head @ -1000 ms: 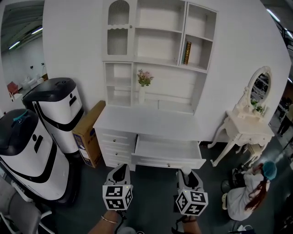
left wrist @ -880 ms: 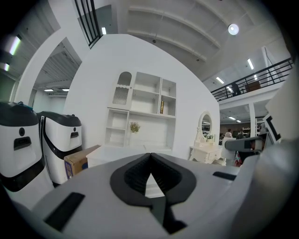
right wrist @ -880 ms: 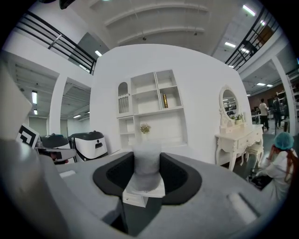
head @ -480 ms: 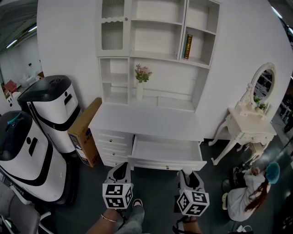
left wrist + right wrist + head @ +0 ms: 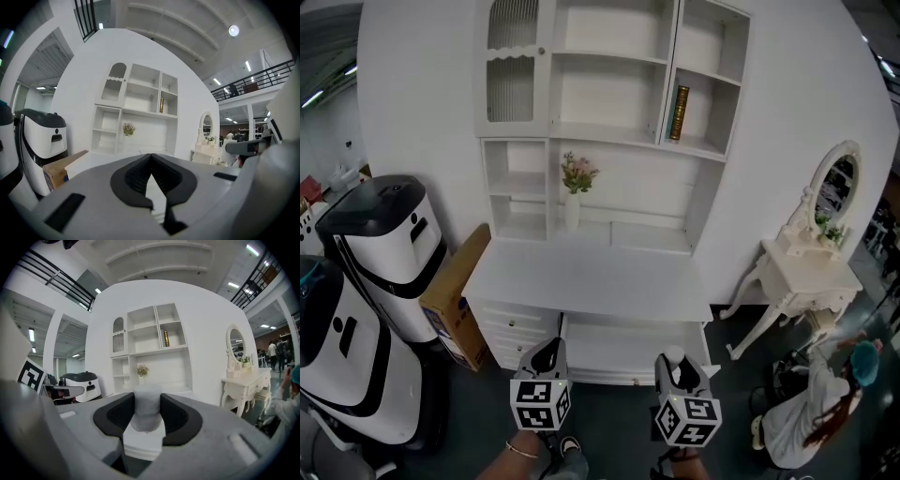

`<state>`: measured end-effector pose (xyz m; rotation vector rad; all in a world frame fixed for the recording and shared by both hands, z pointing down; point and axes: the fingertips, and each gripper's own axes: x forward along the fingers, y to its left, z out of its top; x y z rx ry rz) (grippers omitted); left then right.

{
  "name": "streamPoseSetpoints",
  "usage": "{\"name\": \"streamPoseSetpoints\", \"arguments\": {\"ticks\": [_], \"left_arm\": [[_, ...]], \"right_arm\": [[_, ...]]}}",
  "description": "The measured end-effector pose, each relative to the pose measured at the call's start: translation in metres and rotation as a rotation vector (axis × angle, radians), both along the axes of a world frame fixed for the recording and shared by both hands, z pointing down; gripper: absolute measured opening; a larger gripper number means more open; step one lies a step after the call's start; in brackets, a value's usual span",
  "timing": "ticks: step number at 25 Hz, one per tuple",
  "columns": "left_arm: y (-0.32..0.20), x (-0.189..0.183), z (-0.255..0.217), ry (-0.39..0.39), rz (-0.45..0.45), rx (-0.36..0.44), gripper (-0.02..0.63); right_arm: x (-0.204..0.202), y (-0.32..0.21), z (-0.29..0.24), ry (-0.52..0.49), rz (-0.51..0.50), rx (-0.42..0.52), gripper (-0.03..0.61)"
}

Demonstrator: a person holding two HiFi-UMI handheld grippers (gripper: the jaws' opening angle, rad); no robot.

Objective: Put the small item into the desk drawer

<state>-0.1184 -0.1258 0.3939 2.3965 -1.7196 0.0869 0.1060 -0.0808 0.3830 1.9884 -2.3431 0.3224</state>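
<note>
Small white item (image 5: 147, 414) pinched tight in your right claw (image 5: 148, 401), open drawer (image 5: 609, 349) just beyond; left claw (image 5: 151, 158) closed on nothing.

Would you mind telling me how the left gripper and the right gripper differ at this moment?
The left gripper is shut with its jaws touching at the tips and nothing between them; the right gripper is shut on a small item, pale and rounded, which keeps its jaws apart. In the head view the left gripper is before the open drawer's left end, the right gripper nearer its right side. Both carry a marker cube and face the desk.
</note>
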Motion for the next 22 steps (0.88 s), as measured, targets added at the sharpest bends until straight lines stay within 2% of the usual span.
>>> {"name": "streamPoseSetpoints", "arguments": {"ticks": [12, 18, 22], "left_arm": [[-0.133, 0.009, -0.008, 0.002, 0.035, 0.005, 0.005], [-0.166, 0.005, 0.008, 0.016, 0.019, -0.043, 0.005], [-0.18, -0.002, 0.02, 0.016, -0.021, -0.075, 0.005]], "right_arm": [[0.003, -0.133, -0.019, 0.001, 0.031, 0.025, 0.169], [-0.008, -0.174, -0.008, 0.003, 0.0, -0.019, 0.169], [-0.015, -0.205, -0.017, 0.005, -0.045, 0.001, 0.169]]}}
